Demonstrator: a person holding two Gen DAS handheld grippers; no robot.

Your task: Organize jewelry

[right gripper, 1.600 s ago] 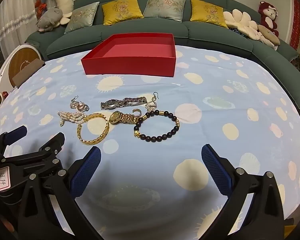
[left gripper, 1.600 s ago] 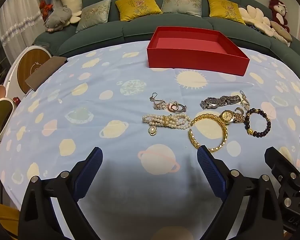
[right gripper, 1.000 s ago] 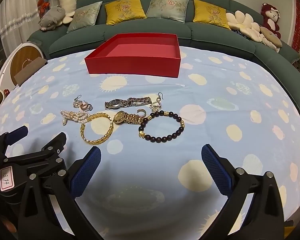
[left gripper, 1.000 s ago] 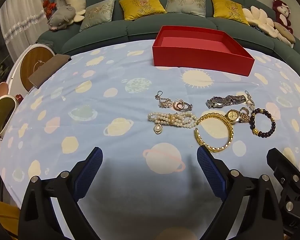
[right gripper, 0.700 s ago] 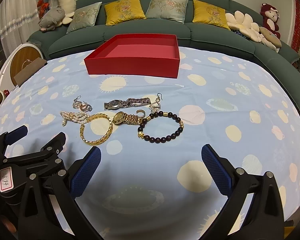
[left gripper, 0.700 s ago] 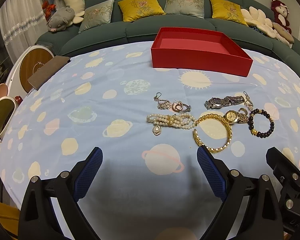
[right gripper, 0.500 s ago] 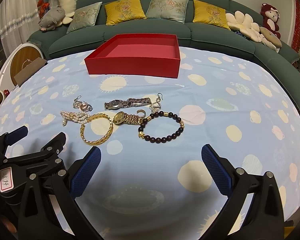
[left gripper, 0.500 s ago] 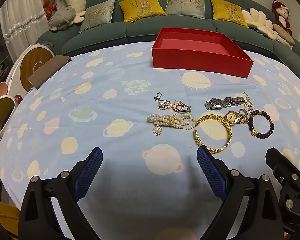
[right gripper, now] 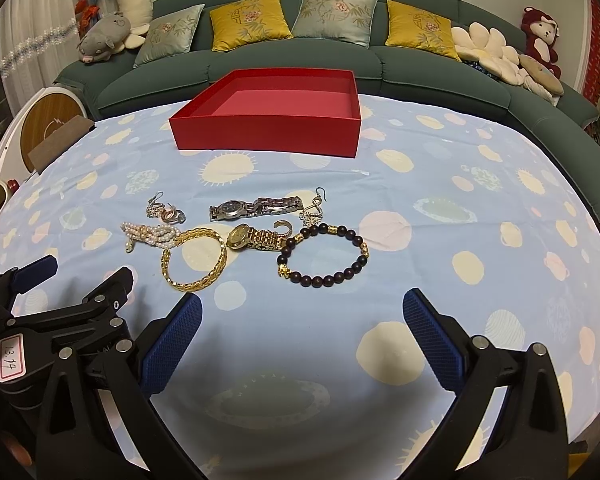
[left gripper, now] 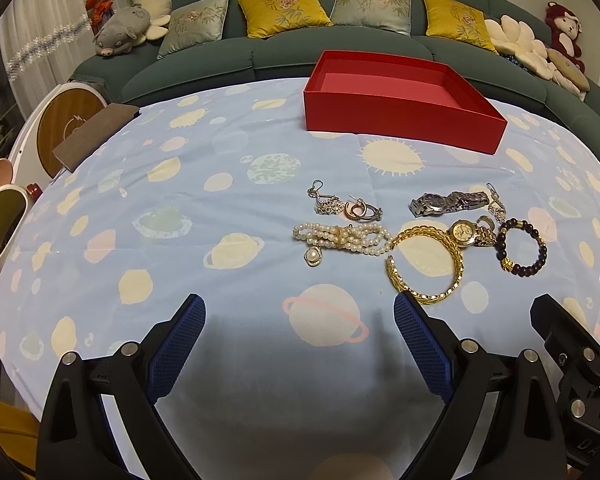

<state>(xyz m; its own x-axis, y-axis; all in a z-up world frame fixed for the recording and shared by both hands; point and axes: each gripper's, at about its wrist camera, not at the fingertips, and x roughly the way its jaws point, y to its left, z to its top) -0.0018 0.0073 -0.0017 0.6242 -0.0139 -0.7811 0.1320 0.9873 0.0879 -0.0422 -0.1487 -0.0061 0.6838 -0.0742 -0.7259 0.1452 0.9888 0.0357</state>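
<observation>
Nothing has been picked up yet, so this looks like the very start of the sorting: the red box [right gripper: 268,128] stands empty toward the far edge of the worktop [right gripper: 460,280], and all the jewelry lies in a loose cluster on the planet-print cloth between the box and the near edge. The left gripper [left gripper: 298,344] and the right gripper [right gripper: 302,336] both hover low over the near edge with their jaws spread wide apart and nothing between them, pointing across the cloth toward the box; the left one's frame shows at the near left of the right camera's view, so the two sit side by side. Closest to the right gripper are the dark bead bracelet [right gripper: 322,254] and the gold bangle [right gripper: 194,260]; the gold watch [right gripper: 254,238] lies between them, touching or overlapping both, with the silver watch [right gripper: 256,206] just behind. The pearl bracelet [left gripper: 342,238] and the earrings [left gripper: 346,208] sit on the left side of the cluster, in front of the left gripper. The next move probably calls for lowering one gripper onto a single piece, likely the bead bracelet or the pearls, and closing on it without dragging its touching neighbours along.
</observation>
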